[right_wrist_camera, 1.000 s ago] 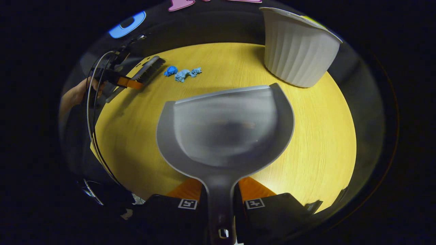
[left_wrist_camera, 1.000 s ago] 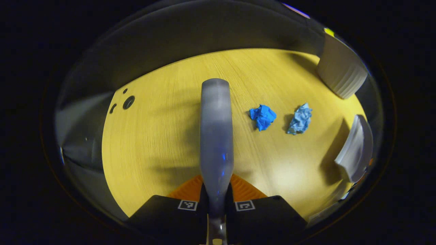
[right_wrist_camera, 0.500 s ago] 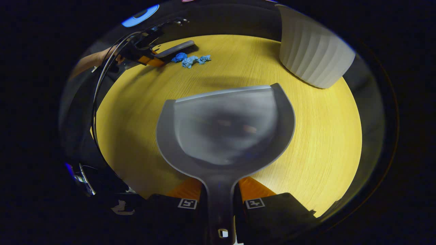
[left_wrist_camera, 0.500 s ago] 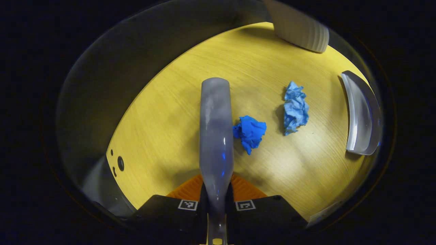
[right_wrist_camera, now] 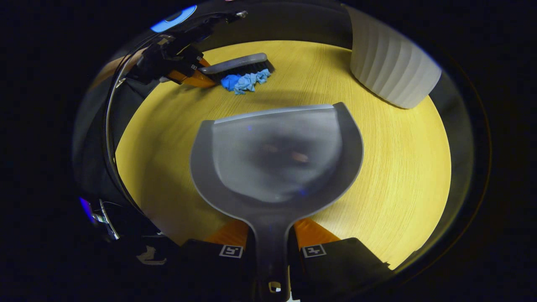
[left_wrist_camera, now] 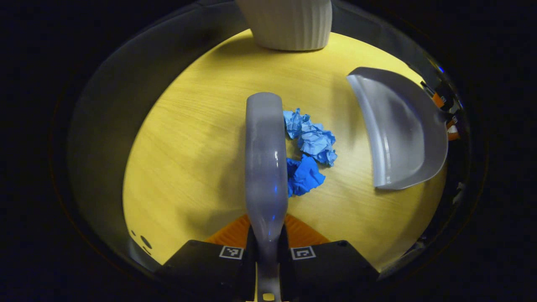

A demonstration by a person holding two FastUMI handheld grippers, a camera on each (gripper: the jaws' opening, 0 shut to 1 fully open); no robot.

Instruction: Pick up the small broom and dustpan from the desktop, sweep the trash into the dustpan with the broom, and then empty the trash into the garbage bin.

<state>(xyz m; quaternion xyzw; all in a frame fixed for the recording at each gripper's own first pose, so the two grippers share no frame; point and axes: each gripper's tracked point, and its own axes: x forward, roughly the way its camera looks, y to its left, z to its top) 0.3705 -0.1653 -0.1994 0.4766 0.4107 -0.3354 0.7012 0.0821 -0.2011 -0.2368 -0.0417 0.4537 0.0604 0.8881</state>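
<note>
Left tool (left_wrist_camera: 267, 251): clenched on the broom (left_wrist_camera: 266, 159) handle. Right tool (right_wrist_camera: 272, 251): clenched on the dustpan (right_wrist_camera: 275, 159) handle. Blue paper trash (left_wrist_camera: 308, 155) touches the broom's side facing the dustpan; broom's long axis lies roughly parallel to the dustpan lip, bare bench (left_wrist_camera: 188, 167) between.

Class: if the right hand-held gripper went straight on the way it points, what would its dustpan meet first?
Probably the blue paper wads beside the broom; bare desktop lies between, though depth is unclear.
</note>
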